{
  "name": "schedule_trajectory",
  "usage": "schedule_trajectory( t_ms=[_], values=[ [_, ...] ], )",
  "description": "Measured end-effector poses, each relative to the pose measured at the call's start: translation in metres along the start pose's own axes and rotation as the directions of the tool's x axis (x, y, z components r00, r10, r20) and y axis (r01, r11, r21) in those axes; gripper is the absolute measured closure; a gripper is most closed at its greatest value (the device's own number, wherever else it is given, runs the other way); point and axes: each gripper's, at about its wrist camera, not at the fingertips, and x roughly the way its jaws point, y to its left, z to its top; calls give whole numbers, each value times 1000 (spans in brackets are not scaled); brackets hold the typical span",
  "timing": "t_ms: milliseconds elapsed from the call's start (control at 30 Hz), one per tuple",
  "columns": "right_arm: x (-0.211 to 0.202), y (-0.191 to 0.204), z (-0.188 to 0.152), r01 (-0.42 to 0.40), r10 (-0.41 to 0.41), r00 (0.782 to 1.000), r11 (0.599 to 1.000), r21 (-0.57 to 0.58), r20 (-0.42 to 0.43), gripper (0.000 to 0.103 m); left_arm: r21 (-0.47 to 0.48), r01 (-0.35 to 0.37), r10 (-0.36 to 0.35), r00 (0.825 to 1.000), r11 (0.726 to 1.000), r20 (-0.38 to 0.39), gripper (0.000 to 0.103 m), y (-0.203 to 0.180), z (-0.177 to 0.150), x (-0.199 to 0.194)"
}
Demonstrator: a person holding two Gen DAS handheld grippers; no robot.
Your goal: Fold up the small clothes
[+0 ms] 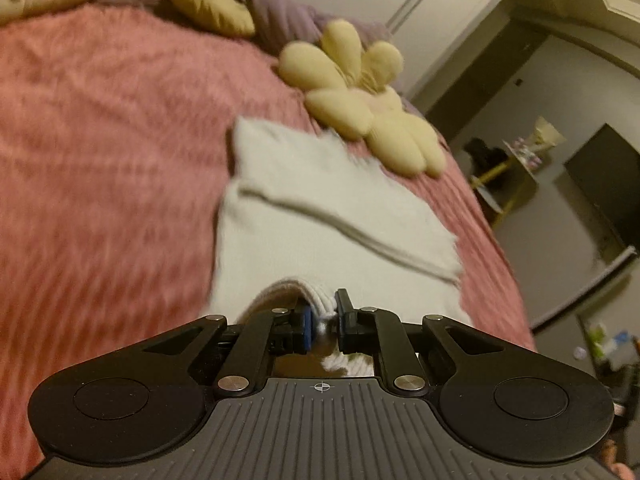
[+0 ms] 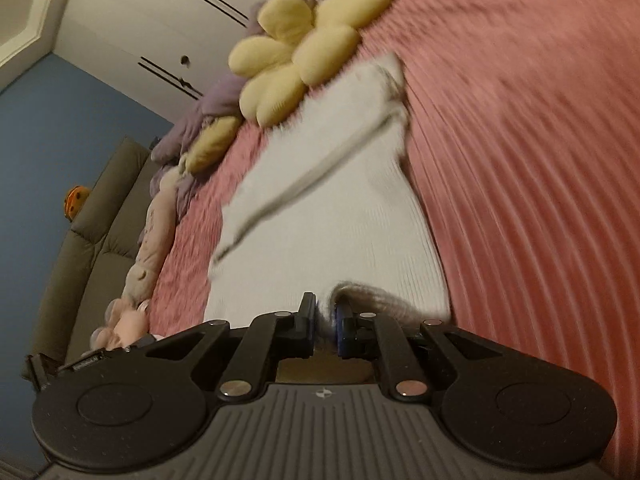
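The left gripper (image 1: 328,322) is clamped on the ribbed near edge of a small white garment (image 1: 320,204), with a fold of the knit pinched between its blue pad and the black finger opposite. The right gripper (image 2: 325,322) is closed the same way on another part of that near edge of the white garment (image 2: 332,216), a bunch of fabric squeezed between its 2 fingers.

The garment lies on a bed covered by a pink ribbed blanket (image 1: 100,140), stretching from both grippers toward the bed's far edge. A dark seam or fold line crosses it from side to side. Its far end almost reaches a yellow flower-shaped cushion (image 1: 360,100), which rests near the far edge of the bed; whether cloth and cushion touch is unclear through the blur. In the right wrist view the same flower cushion (image 2: 296,52) sits beyond the garment, with a purple blanket (image 2: 208,112) bunched behind it and a pale soft toy (image 2: 148,248) along the bed's edge.
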Motion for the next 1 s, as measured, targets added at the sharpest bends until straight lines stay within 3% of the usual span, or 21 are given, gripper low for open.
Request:
schedule_trajectory(
  t_ms=[233, 400, 467, 500, 533, 567, 667, 767, 867, 967, 1000],
  values=[
    [49, 17, 47, 175, -157, 981, 969, -176, 112, 94, 45, -137, 134, 989, 990, 55, 89, 4, 31, 52],
    [89, 17, 63, 282, -256, 958, 916, -285, 126, 93, 117, -206, 207, 978, 971, 11, 86, 8, 32, 80],
    [91, 16, 66, 286, -265, 958, 914, -286, 112, 81, 108, -192, 189, 981, 975, 31, 80, 13, 30, 76],
    [87, 15, 67, 269, -243, 962, 924, -272, 127, 74, 95, -182, 178, 983, 979, 48, 69, 17, 29, 71],
    [80, 13, 66, 261, -227, 962, 929, -263, 153, 56, 92, -183, 177, 982, 979, 72, 54, 20, 28, 67],
    [74, 12, 65, 273, -232, 957, 924, -267, 176, 44, 100, -197, 187, 978, 975, 97, 49, 23, 28, 63],
    [68, 8, 66, 303, -253, 948, 901, -311, 192, 44, 121, -196, 183, 977, 973, 110, 45, 32, 31, 57],
    [77, 0, 67, 311, -278, 950, 892, -330, 144, 44, 103, -174, 173, 985, 979, 22, 41, 41, 35, 70],
    [88, -3, 68, 304, -280, 952, 891, -336, 121, 47, 118, -181, 188, 981, 976, -47, 41, 42, 35, 89],
    [100, -3, 71, 292, -274, 957, 898, -330, 100, 64, 140, -203, 212, 975, 969, -57, 56, 38, 35, 101],
    [104, -2, 71, 290, -275, 957, 896, -336, 93, 66, 141, -206, 216, 975, 968, -56, 68, 37, 35, 103]
  ],
)
